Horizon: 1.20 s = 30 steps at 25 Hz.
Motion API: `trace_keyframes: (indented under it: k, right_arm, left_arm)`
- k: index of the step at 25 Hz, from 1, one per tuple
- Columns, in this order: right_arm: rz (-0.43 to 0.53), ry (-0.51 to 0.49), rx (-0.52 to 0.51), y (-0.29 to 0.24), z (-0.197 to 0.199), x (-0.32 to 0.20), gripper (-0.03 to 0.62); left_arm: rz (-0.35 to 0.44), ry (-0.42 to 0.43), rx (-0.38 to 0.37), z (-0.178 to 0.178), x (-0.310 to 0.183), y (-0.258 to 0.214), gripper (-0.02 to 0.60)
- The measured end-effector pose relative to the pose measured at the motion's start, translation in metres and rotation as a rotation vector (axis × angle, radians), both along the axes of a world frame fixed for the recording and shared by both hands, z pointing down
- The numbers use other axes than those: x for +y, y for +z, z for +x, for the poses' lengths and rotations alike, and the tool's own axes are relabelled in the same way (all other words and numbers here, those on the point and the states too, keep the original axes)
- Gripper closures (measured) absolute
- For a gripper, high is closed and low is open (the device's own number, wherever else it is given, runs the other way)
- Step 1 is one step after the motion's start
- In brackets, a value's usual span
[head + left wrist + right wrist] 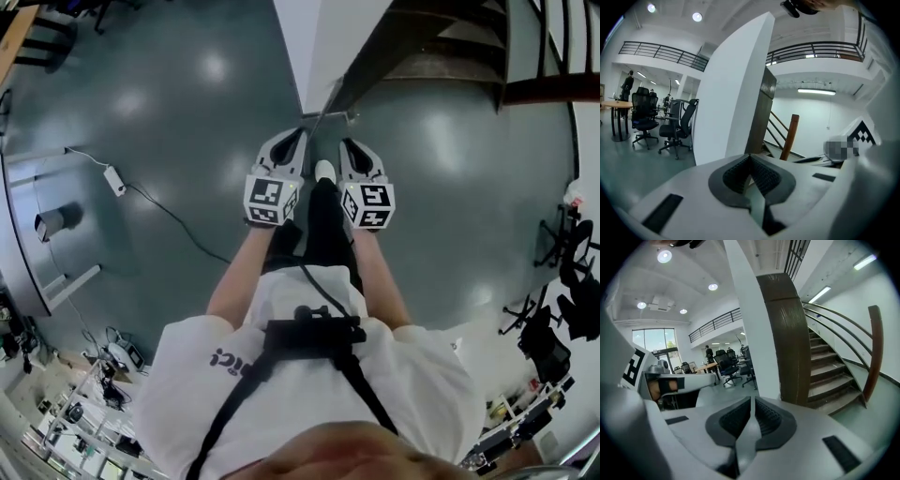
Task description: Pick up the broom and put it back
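A: Grippers, condition?
B: Left gripper [750, 158]: jaws clenched, ribbed pads meeting, nothing between them. Right gripper [753, 400]: likewise clenched on nothing. The two are held side by side, with the marker cubes [270, 200] at the person's end.

A: Broom, location?
B: Broom [324, 111]: seen in the head view only. It is a thin pale rod with a short cross-piece at its foot. It sits just ahead of both sets of jaw tips, at the base of the wall end. It is too small to say more, and it is not between either pair of jaws.

A: Surface?
B: Floor [187, 141]: grey-green and glossy, with bright glare spots. Well to the left of the left jaws, a dark cable [164, 216] with a white adapter [114, 180] lies on it.

A: Room?
B: Straight beyond the jaws stands a white wall end [736, 93], backed by a dark brown panel [787, 333]. To the right of the right jaws is a staircase [834, 376] with a wooden newel post [790, 136]. Above the jaws runs a balcony with a black railing [811, 47]. Far left of the left jaws are black office chairs [677, 124] beside a wood-topped table [614, 104]. Round ceiling lamps [664, 256] are lit.

A: Operator?
B: White shirt [309, 403], black harness [314, 333]
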State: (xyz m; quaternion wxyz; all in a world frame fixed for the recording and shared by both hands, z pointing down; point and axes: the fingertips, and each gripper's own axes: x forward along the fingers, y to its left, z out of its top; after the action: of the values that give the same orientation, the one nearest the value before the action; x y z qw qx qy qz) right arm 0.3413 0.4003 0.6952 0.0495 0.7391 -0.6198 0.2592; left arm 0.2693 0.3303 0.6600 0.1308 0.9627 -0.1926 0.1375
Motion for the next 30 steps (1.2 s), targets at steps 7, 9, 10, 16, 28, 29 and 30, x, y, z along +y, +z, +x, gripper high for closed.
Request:
trace_keyframes:
  k: [7,9,10,16,28,29,30]
  right_arm:
    - [-0.101,0.016,-0.066,0.101,0.037,-0.029,0.515]
    - [-0.123,0.014,-0.078,0.128,0.041,-0.039,0.487]
    - [-0.134,0.013,-0.083,0.141,0.042,-0.044,0.473]
    - [-0.174,0.005,-0.112,0.207,0.051,-0.072,0.407]
    - [-0.187,0.055,-0.127,0.285,0.080,-0.129,0.408]
    - [-0.185,0.057,-0.126,0.287,0.081,-0.132,0.408]
    - [-0.180,0.058,-0.125,0.289,0.083,-0.133,0.408]
  left_arm:
    - [-0.043,0.002,-0.067,0.023,-0.023,0.075,0.569]
    - [-0.052,0.007,-0.075,0.027,-0.030,0.093,0.569]
    - [-0.054,0.010,-0.078,0.028,-0.034,0.101,0.569]
    - [-0.050,0.025,-0.086,0.047,-0.050,0.139,0.569]
    - [-0.065,0.025,-0.068,0.074,-0.064,0.180,0.569]
    - [-0.066,0.026,-0.068,0.075,-0.064,0.181,0.569]
    - [-0.066,0.026,-0.067,0.075,-0.063,0.182,0.569]
